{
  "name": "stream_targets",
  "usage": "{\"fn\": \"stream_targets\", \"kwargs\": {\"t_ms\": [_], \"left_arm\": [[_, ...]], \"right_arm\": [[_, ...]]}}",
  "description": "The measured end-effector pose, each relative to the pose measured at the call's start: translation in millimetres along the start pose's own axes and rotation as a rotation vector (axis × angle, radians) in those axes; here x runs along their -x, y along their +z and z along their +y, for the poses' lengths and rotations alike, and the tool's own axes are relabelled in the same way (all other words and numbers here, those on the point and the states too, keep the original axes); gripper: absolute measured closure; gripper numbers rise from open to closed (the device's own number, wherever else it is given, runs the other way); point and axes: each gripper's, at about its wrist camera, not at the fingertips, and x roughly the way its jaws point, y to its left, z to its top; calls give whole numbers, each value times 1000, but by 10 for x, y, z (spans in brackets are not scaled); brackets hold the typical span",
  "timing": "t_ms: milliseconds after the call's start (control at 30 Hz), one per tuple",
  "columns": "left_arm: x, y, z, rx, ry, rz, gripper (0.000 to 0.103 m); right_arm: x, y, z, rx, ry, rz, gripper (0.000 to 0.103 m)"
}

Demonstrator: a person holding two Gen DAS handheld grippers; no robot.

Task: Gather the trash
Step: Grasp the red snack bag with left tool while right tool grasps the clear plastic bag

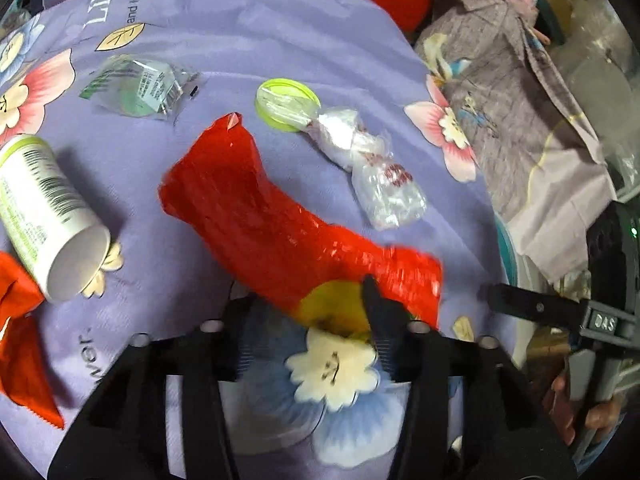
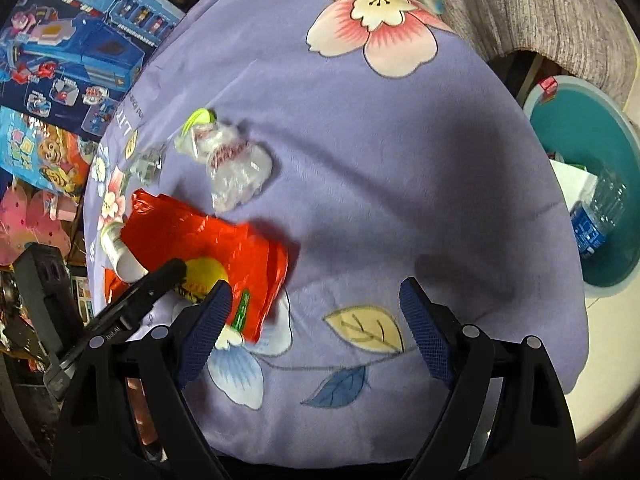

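The left tongs [image 1: 308, 312] stand over the near end of a red wrapper [image 1: 280, 220] that lies crumpled on a lilac flowered cloth [image 1: 280, 40]. One finger tip rests on the wrapper's yellow patch and the other sits at its edge, with the wrapper's near end between them — whether the pads press it I cannot tell, since that part is blurred.

The right tongs [image 2: 316, 304] hover to the right of the wrapper [image 2: 208, 248], spread wide with nothing between them — only the cloth [image 2: 360, 140] and its leaf print lie below.

Beyond the wrapper lie a clear crinkled bag [image 1: 372, 168] and, touching it, a lime lid [image 1: 286, 104]. Farther left is a clear packet [image 1: 140, 88]. A white tube [image 1: 44, 212] lies on its side at the left, open end toward the camera, and a second red wrapper [image 1: 24, 344] lies near it at the frame's edge.

In the right view a teal bin [image 2: 588, 128] stands off the cloth's right edge, with a plastic bottle [image 2: 596, 216] lying inside.
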Motion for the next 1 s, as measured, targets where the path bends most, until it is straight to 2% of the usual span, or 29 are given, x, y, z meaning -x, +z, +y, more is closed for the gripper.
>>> {"fn": "stream_targets", "kwargs": {"t_ms": [133,200,233,267,333,500,700,767,800,833,867,933,967,1000], "left_arm": [[-95,115,-69,5,0,2,52],[-111,194,-128,-22,24,-13,65],[-117,232,-155,-41,29,-15,83],[-129,286,-185,-64,34,-13,93],[-128,363,-219,-106,53,-21,94],[-168,455,-131,-103,46,5,94],[-153,436,181,-58,47,43,93],[-146,425,251,-50,53,52,86],[-139,420,275,-47,55,54,83],[-132,412,290,-44,57,54,74],[-120,399,292,-46,55,52,70],[-121,384,276,-56,49,52,69],[-136,377,262,-59,45,54,64],[-141,375,242,-65,44,47,63]], "right_arm": [[-11,158,22,0,10,-4,21],[-7,232,25,4,12,-9,21],[-2,271,30,4,13,-13,21],[5,324,34,6,15,-18,21],[7,428,45,6,19,-29,21],[-126,646,262,76,33,-33,21],[-516,877,686,166,62,23,24],[-638,911,804,197,56,38,27],[-677,913,835,209,53,43,33],[-726,913,866,221,47,50,38],[-788,908,887,226,41,63,40],[-861,886,900,237,36,78,45],[-865,858,924,264,16,59,49],[-856,844,939,281,1,49,70]]}}
